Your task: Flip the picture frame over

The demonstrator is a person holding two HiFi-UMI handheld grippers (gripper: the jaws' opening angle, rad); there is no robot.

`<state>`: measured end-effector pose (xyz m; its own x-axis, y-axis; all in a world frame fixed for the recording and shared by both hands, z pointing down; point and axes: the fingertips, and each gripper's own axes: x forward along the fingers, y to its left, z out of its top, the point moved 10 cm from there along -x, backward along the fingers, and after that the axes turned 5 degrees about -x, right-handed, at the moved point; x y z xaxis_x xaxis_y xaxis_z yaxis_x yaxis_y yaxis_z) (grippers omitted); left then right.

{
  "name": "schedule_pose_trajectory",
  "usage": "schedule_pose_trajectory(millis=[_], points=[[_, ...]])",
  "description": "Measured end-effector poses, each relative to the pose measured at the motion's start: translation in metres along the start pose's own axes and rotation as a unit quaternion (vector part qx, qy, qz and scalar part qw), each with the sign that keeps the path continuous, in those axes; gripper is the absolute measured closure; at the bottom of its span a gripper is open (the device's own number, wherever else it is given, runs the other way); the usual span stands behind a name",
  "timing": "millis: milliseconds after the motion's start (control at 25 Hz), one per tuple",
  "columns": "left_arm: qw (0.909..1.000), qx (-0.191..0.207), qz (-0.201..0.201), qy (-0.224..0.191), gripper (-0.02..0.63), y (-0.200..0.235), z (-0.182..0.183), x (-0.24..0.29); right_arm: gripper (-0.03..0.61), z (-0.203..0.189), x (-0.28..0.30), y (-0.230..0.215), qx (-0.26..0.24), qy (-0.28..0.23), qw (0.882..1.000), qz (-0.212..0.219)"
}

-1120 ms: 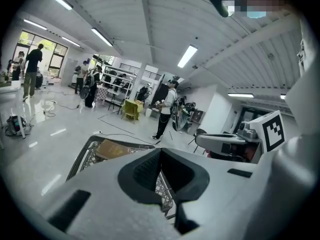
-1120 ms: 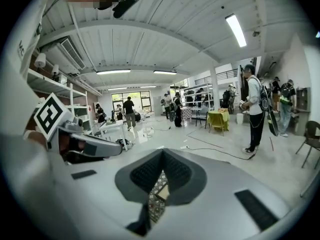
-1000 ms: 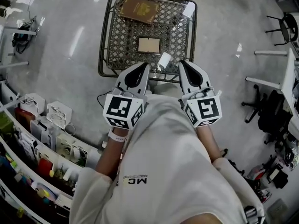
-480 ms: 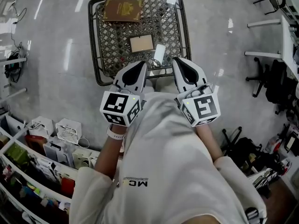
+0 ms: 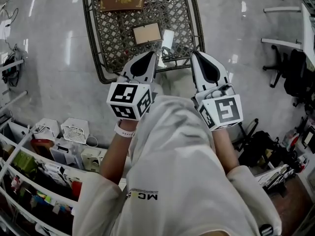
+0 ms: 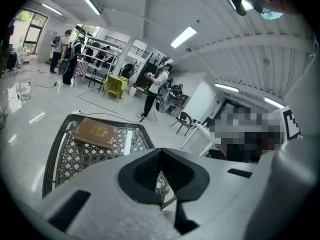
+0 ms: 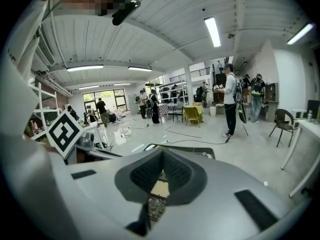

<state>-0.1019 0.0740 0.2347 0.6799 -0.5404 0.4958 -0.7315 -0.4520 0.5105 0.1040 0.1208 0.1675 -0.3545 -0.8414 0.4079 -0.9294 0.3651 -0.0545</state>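
Your left claw (image 5: 149, 58) and right claw (image 5: 198, 57) are both closed, holding nothing. Shut jaws could only push the small beige rectangular picture frame (image 5: 146, 34) away.

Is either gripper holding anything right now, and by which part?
Nothing is held. The left gripper and right gripper both have jaws together and empty, short of the picture frame lying on the lattice table.

glossy stone floor (image 5: 49, 58), dark metal lattice table (image 5: 118, 45).
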Motion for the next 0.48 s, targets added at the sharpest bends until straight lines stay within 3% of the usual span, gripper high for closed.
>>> schedule_pose_trajectory(millis=[480], points=[[0.9985, 0.014, 0.035, 0.039, 0.592, 0.018, -0.013, 0.054, 0.561, -0.031, 0.031, -0.022, 0.023, 0.028, 0.999, 0.013]])
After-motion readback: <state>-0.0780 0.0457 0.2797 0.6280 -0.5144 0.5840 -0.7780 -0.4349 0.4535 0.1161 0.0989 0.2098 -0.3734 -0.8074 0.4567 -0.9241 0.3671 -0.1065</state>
